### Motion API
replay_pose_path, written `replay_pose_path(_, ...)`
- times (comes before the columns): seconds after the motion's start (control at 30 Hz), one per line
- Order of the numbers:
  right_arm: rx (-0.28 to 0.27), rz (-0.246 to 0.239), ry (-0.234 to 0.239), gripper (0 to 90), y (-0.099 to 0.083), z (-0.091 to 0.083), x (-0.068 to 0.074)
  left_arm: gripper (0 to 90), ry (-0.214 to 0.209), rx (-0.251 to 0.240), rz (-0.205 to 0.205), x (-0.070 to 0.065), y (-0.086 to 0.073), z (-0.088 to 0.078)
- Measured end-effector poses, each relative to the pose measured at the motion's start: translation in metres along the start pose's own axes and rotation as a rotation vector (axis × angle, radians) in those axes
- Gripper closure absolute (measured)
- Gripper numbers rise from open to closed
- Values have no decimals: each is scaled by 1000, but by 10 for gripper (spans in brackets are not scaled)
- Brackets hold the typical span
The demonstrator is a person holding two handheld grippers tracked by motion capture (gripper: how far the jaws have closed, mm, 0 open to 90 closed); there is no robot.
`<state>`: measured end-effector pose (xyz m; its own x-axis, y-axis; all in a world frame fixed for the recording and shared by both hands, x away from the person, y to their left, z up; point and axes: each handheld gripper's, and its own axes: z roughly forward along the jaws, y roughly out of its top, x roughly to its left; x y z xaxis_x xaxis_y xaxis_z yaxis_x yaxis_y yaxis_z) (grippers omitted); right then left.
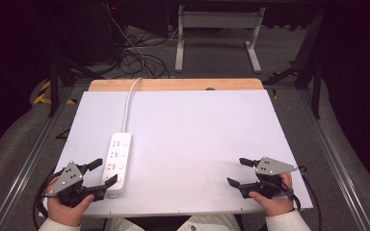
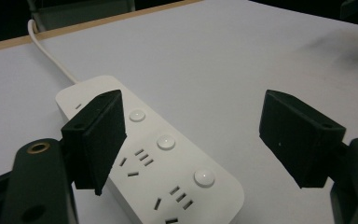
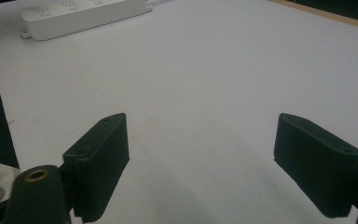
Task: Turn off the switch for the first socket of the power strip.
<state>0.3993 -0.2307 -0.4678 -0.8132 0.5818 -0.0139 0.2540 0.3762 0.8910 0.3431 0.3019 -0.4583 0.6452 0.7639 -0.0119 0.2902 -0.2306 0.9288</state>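
The power strip (image 2: 149, 158) lies closest, flat near the worktop's (image 1: 197, 130) front-left corner with its length running front to back; it is a white, smooth, hard plastic bar with rounded corners, three round buttons and rows of socket slots. It looks rigid, fairly light and slippery, so the surest hold is probably across its long sides, not by the limp white cord (image 1: 130, 103) trailing over the far wooden edge. The left gripper (image 1: 100, 174) hovers beside it, jaws spread and empty, while the right gripper (image 1: 241, 172), equally spread and empty, sits near the front-right corner over the bare matte white surface.

Tongs (image 3: 200, 163) agape; power strip (image 3: 81, 16) far.
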Motion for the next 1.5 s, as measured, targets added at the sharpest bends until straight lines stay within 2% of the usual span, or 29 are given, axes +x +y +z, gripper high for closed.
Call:
replay_pose_path(0.3,2,-4,-3,208,-1,-1,0,294,12,23,66,-3,5,-2)
replay_pose_path(0.4,1,-4,-4,208,-1,-1,0,314,15,39,63,-3,5,-3)
replay_pose_path(0.53,-1,-4,-3,210,0,-1,0,382,-11,37,46,-2,7,-5)
replay_pose_path(0.77,2,0,6,218,-1,0,0,458,-29,36,44,-2,11,-6)
replay_pose_path(0.83,2,-1,7,218,-1,0,0,507,-33,44,51,-1,15,-7)
replay_pose_path(0.93,9,7,16,225,-1,1,0,638,-49,45,49,2,20,-8)
replay_pose_path(1.0,11,5,19,227,-1,2,0,727,-39,53,52,3,24,-8)
replay_pose_path(1.13,11,5,20,229,-1,2,1,894,-49,63,46,5,28,-10)
replay_pose_path(1.5,12,11,22,231,-1,2,1,900,-55,72,41,9,45,-6)
